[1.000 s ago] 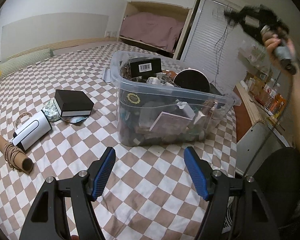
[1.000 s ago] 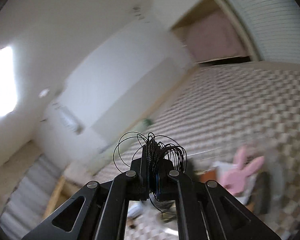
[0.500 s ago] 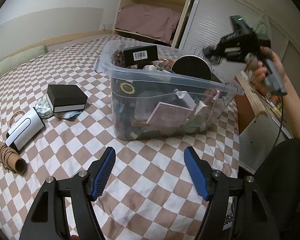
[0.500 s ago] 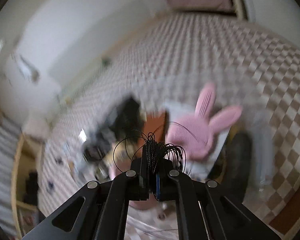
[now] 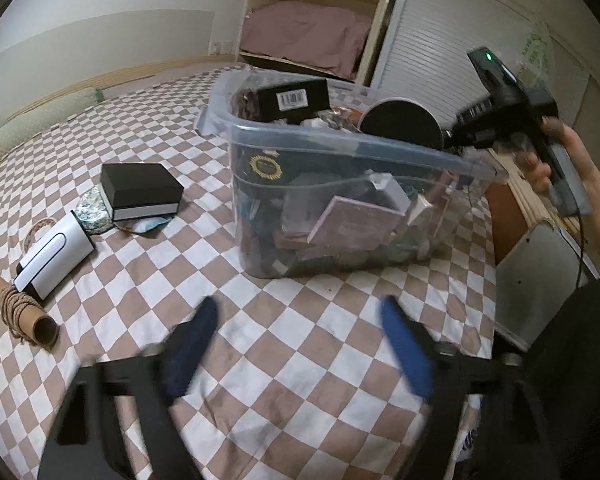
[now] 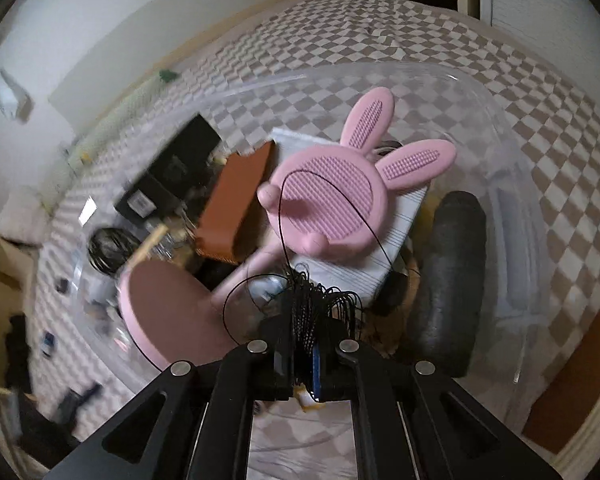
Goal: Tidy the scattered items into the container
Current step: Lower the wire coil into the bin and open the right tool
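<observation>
I see the checkered cloth (image 5: 300,360) w/ the clear bin (image 5: 352,152) on it, crammed full, pink bunny brush (image 6: 332,200) on top. Black box (image 5: 140,190), white device (image 5: 52,258) and twine roll (image 5: 18,312) lie loose left of the bin. My right gripper (image 6: 304,344) hangs over the bin, pinched tight on a black wire bundle (image 6: 312,304). Left gripper (image 5: 300,344) low over cloth, jaws opening, nothing btw them.

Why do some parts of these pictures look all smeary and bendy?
Left wrist view: the left gripper is smeared because its jaws are opening, nothing between them; the clear bin stays sharp. Right wrist view: the left edge is streaked, the pink bunny crisp. Both fisheye lenses bend the checks.
</observation>
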{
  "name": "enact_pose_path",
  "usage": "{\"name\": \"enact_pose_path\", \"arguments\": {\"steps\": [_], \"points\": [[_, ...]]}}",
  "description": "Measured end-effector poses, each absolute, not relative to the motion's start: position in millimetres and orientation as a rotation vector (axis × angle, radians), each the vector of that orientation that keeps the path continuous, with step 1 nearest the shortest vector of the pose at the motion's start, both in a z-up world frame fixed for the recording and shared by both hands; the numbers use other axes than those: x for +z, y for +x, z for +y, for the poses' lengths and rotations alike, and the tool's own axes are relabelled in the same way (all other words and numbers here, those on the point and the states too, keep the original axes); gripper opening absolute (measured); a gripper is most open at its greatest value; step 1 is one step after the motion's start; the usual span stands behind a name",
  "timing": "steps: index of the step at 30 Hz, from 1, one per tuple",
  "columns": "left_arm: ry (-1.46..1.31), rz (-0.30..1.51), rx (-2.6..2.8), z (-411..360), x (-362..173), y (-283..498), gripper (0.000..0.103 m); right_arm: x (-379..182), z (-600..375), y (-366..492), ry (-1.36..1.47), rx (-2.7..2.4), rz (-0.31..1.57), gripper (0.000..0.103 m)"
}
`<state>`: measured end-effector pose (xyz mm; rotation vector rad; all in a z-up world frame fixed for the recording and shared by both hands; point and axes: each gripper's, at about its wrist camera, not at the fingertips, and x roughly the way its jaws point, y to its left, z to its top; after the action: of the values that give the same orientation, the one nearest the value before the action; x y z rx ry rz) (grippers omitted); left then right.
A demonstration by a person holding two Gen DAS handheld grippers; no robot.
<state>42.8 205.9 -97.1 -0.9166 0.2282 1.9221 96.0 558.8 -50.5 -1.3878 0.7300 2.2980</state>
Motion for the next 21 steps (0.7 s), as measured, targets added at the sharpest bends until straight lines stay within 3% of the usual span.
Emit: {"name": "enact_pose_path", "arguments": {"steps": [7,8,9,10,21], "points": [[-0.888,0.186,1.969,206.0,-81.2,41.7,0.097,-39.0,550.2,103.1,-1.379,2.264,0.625,0.01],[-0.885,0.186,1.974,206.4,-79.1,41.9,0.097,-37.2,549.7,105.8,-1.371,2.262,0.615,0.032],[-0.882,0.187,1.979,206.7,-77.1,42.1,0.097,-35.5,549.3,108.6,-1.362,2.26,0.605,0.063],[-0.875,0.187,1.985,206.9,-74.6,42.7,0.097,-33.4,548.9,111.5,-1.352,2.26,0.589,0.067],[-0.818,0.176,2.045,205.8,-46.5,52.5,0.097,-4.5,536.2,137.5,-1.211,2.312,0.5,0.067]]}}
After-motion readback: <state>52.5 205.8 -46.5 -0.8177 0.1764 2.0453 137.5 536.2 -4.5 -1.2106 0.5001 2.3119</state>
